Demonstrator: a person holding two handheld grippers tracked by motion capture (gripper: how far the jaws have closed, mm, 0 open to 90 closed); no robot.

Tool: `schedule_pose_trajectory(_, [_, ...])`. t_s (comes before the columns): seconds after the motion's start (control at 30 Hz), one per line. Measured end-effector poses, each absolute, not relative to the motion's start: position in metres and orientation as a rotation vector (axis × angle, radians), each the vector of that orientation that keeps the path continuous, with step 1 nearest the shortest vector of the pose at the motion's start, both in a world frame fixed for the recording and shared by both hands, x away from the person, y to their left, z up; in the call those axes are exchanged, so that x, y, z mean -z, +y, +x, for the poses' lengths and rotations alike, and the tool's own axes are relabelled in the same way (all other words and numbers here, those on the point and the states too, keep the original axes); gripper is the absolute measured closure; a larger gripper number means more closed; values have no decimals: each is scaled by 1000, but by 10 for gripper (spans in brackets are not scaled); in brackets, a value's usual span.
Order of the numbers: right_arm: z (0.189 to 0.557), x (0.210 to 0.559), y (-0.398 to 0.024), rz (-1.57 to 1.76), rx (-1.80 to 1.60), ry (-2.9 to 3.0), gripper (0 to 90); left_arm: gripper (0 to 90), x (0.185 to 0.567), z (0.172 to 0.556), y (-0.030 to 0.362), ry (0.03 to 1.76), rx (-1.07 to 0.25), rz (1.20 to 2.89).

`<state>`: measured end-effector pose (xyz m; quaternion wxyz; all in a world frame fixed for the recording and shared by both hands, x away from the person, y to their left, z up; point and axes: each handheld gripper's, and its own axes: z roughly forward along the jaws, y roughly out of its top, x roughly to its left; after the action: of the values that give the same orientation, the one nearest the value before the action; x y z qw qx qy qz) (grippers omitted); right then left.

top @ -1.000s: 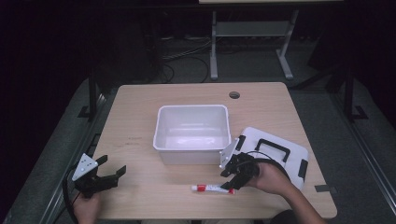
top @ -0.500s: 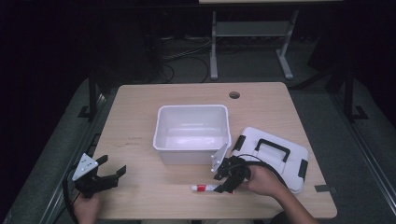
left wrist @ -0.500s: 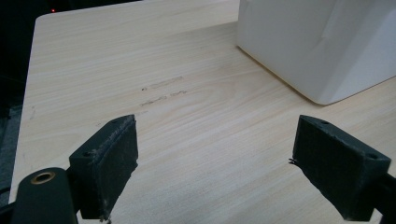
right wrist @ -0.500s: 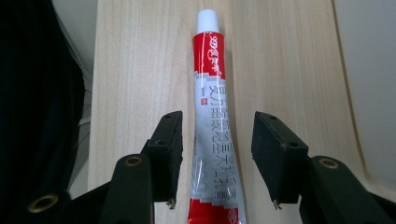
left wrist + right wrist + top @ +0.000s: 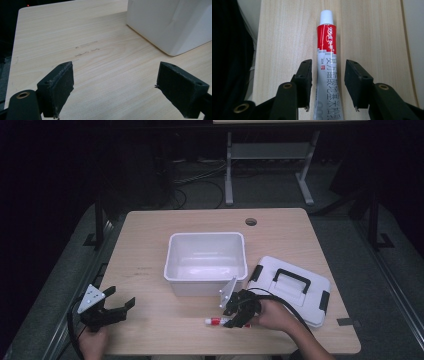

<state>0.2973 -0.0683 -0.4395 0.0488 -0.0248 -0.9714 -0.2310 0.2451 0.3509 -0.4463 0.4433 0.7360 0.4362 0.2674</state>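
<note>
The right tool (image 5: 328, 82) has just been closing astride the ointment tube (image 5: 327, 57), not yet gripping; lifting remains. The left tool (image 5: 115, 90) gapes idle.

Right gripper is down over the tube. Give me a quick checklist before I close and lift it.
1. Tube between the right gripper jaws: ok, centred; jaws have just been closing.
2. Pads pressing on tube: not ok, gaps on both sides.
3. Tube lying flat on the table: ok.
4. White bin open, lid beside it: ok.
5. Left gripper away, open, holding nothing: ok.
</note>
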Motion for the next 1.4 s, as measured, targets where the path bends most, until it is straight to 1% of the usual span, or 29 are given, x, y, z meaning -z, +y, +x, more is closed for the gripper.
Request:
schedule_pose_trajectory(0.4, [297, 445, -63, -41, 690, -2972, 662, 134, 446, 245, 352, 1083, -665, 1827])
schedule_pose_trajectory(0.7, [294, 445, -62, -7, 689, -2994, 707, 134, 446, 245, 352, 1085, -666, 1827])
schedule_pose_trajectory(1.03, [294, 441, -62, -4, 669, -2979, 713, 134, 446, 245, 352, 1085, -668, 1826])
schedule_pose_trajectory(1.4, [294, 415, -65, 10, 708, -2974, 713, 134, 446, 245, 351, 1081, -666, 1826])
